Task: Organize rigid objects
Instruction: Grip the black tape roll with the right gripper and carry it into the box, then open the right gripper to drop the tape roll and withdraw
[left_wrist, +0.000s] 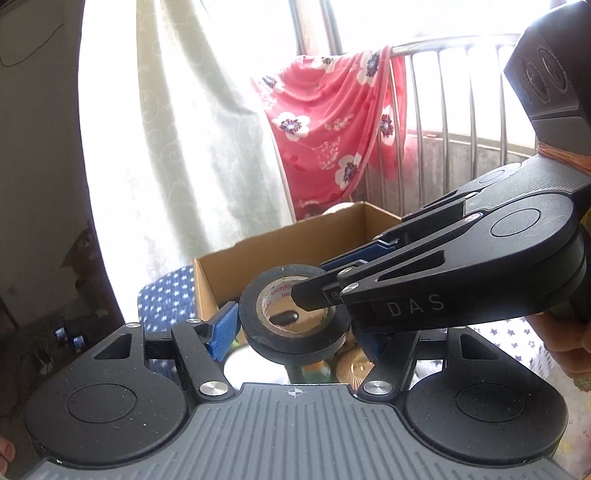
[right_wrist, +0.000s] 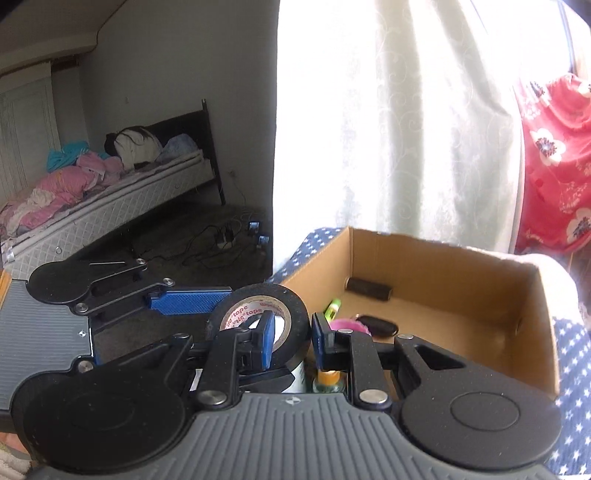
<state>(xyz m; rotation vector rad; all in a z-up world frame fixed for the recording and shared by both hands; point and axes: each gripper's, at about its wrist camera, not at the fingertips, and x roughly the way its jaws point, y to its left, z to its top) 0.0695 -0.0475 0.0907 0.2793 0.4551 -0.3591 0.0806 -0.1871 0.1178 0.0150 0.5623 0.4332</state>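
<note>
Right gripper (right_wrist: 291, 341) is clamped on the wall of a black tape roll (right_wrist: 271, 317), one blue pad inside the hole and the other on the outside, so the roll sits tilted up off the surface. The left gripper (left_wrist: 295, 328) has its jaws around the same roll, but whether its pads actually press on the tape I can't tell; the far one is hidden behind the right gripper in the left wrist view. The roll hangs just in front of an open cardboard box (right_wrist: 480, 266) on a blue cloth with white stars (right_wrist: 569, 354). Inside the box there's a dark cylinder (right_wrist: 369, 289) near the back wall, a black oval thing (right_wrist: 378, 325), something pink (right_wrist: 347, 325) and a green stick-like thing (right_wrist: 332, 307). White curtain (right_wrist: 388, 129) behind the box, a red flowered cloth (left_wrist: 332, 122) draped over a metal rail, and a messy bed (right_wrist: 92, 184) off to the left
</note>
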